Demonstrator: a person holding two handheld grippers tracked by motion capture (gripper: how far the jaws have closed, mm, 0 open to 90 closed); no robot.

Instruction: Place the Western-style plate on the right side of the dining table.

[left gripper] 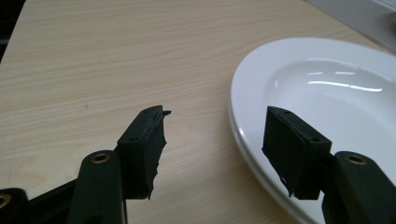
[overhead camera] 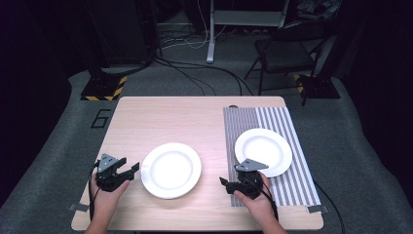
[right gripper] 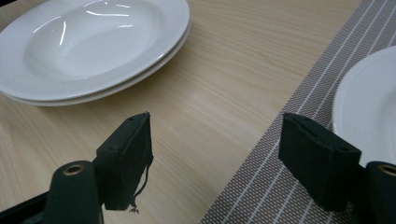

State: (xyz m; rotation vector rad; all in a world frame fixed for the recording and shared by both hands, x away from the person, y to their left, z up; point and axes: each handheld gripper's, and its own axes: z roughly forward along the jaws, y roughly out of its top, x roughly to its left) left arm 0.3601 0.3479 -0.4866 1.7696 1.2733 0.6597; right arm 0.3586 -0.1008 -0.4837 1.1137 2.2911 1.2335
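Left gripper [overhead camera: 130, 169] open beside plates [overhead camera: 171, 169]

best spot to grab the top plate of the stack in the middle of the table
Probably the thin rim of the top plate at its left edge, nearest the open left tongs. The right gripper view shows two stacked plates, so one jaw should slip between the rims.

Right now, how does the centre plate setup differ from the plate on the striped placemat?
The centre plates are a stack of two, by the double rim in the right gripper view; the placemat plate looks single. The stack sits on bare wooden table; the single plate sits on the striped placemat. The stack lies nearer the left gripper, the single plate nearer the right gripper. Both are white, round and empty.
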